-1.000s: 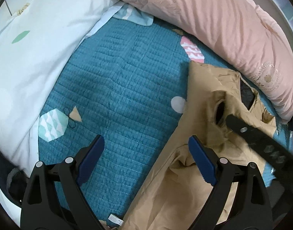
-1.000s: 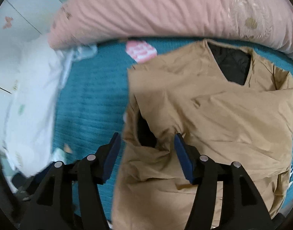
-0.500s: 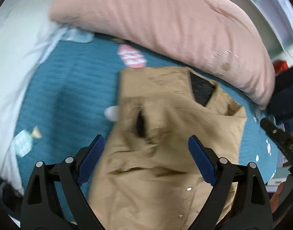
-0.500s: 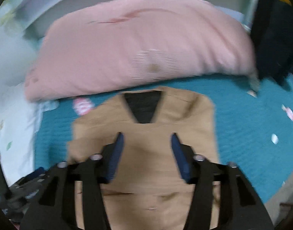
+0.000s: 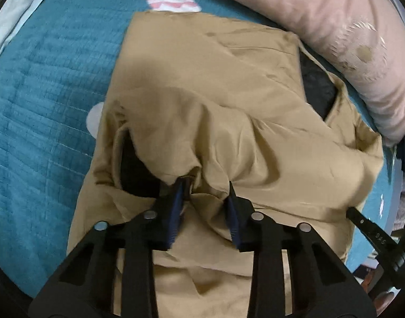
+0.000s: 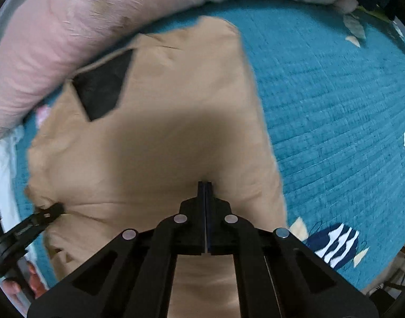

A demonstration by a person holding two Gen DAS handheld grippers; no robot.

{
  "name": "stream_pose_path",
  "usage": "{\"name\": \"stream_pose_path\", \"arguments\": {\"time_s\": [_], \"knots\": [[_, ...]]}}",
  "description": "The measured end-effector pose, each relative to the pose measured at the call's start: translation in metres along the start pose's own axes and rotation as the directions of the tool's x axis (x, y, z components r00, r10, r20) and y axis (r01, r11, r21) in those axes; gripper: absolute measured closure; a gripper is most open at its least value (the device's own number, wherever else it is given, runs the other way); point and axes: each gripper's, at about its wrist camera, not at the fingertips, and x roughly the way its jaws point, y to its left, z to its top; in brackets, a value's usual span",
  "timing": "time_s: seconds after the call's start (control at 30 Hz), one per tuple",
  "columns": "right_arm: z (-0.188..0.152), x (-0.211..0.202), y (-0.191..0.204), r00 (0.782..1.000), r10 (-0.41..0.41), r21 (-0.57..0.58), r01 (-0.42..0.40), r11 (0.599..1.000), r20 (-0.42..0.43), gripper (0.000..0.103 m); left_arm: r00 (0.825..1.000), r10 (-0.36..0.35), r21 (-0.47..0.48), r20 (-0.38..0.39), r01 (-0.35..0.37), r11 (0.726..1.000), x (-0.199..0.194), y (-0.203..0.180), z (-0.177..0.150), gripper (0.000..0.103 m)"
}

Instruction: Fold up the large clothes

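Left wrist view: the left gripper point(image 5: 206, 185), its jaws just closing, pinches a bunched ridge of the tan jacket point(image 5: 229, 84) beside a sleeve opening, seemingly to lift a fold. Right wrist view: the right gripper point(image 6: 205, 185), pressed together, meets the jacket near the teal bedspread point(image 6: 335, 106) beside the pink pillow point(image 6: 56, 39); whether it holds cloth is unclear.

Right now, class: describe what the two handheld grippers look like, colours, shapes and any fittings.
Both the left gripper and right gripper have matte black, angular plastic arms with triangular cut-outs, round silver rivets at the pivots, and dark blue ribbed pads lining the jaws. No cables or sleeves show.
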Motion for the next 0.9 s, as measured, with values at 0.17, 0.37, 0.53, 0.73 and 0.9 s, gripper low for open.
{"name": "stream_pose_path", "arguments": {"time_s": [0.17, 0.37, 0.53, 0.73, 0.9], "knots": [[0.002, 0.023, -0.022, 0.999, 0.033, 0.066, -0.032, 0.997, -0.017, 0.103, 1.0, -0.01, 0.009, 0.005, 0.01, 1.0, 0.008, 0.004, 0.003, 0.076], [0.004, 0.012, -0.012, 1.0, 0.01, 0.041, -0.01, 0.999, -0.01, 0.102, 0.999, 0.037, 0.029, 0.014, -0.038, 0.999, 0.003, -0.011, 0.001, 0.069], [0.008, -0.019, -0.009, 0.999, 0.012, 0.02, -0.013, 1.0, 0.031, 0.055, 1.0, 0.007, 0.031, 0.014, -0.007, 0.999, -0.016, -0.027, -0.003, 0.023], [0.019, -0.068, -0.011, 0.99, 0.009, 0.015, -0.011, 1.0, 0.141, 0.029, 0.992, 0.091, 0.075, 0.082, -0.098, 0.992, -0.046, -0.041, 0.004, 0.013], [0.05, -0.085, -0.014, 0.985, -0.03, 0.012, 0.029, 1.0, 0.171, 0.024, 0.99, 0.097, 0.029, 0.1, -0.1, 0.995, -0.051, -0.031, 0.031, 0.013]]}}
